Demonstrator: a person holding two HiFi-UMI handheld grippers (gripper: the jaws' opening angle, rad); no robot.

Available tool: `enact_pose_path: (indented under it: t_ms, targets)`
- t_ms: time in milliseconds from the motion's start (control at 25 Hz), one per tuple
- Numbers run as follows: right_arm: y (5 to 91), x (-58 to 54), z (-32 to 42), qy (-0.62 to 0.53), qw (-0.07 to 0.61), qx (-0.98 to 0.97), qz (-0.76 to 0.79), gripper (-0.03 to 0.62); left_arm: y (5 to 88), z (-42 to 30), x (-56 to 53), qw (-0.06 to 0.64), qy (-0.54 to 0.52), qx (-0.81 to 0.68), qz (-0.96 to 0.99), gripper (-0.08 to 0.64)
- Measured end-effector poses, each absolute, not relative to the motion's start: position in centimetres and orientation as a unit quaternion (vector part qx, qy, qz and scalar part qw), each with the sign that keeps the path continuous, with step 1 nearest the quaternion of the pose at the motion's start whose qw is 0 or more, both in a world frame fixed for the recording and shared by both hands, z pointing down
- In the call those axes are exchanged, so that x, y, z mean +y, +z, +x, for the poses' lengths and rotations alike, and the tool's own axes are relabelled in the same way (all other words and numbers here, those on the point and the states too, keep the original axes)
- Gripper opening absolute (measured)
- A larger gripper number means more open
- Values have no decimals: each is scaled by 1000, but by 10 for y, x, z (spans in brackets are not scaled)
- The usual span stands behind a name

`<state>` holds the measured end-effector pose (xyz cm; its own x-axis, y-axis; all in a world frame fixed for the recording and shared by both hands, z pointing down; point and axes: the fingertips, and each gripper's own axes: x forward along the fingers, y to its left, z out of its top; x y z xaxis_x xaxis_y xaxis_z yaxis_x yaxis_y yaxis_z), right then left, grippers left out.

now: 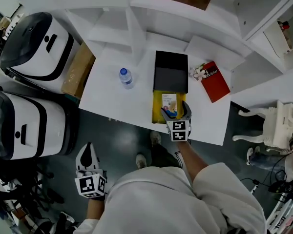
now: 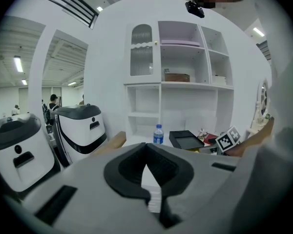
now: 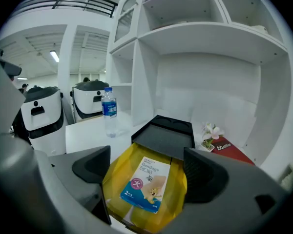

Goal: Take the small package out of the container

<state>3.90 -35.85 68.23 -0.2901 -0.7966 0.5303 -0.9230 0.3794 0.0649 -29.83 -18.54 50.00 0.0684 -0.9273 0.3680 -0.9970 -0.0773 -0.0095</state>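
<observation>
White machines stand at my far left, off the table. My left gripper hangs low near them, clear of the table, its jaws pressed together with nothing between them. A cardboard box sits just beside the table's left edge. On the tabletop the bottle stands upright, apart from the container to its right. The container is a black box with a yellow drawer slid out toward me, reaching the table's near edge. The package, a flat blue and white carton, lies face up in that drawer. My right gripper sits over the drawer with its jaws wide apart, one at each side of the package. I cannot tell whether either jaw touches the yellow lining. Right of the container stands a small flower, and just beside it a red booklet lies flat.
</observation>
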Motion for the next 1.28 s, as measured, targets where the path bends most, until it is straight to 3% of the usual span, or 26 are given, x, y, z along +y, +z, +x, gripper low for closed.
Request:
enact_pose_path:
  t_ms: [1280]
  targets:
    - [820, -392, 46, 337, 361, -684, 536, 468, 516, -316, -171, 160, 164, -720, 655, 8]
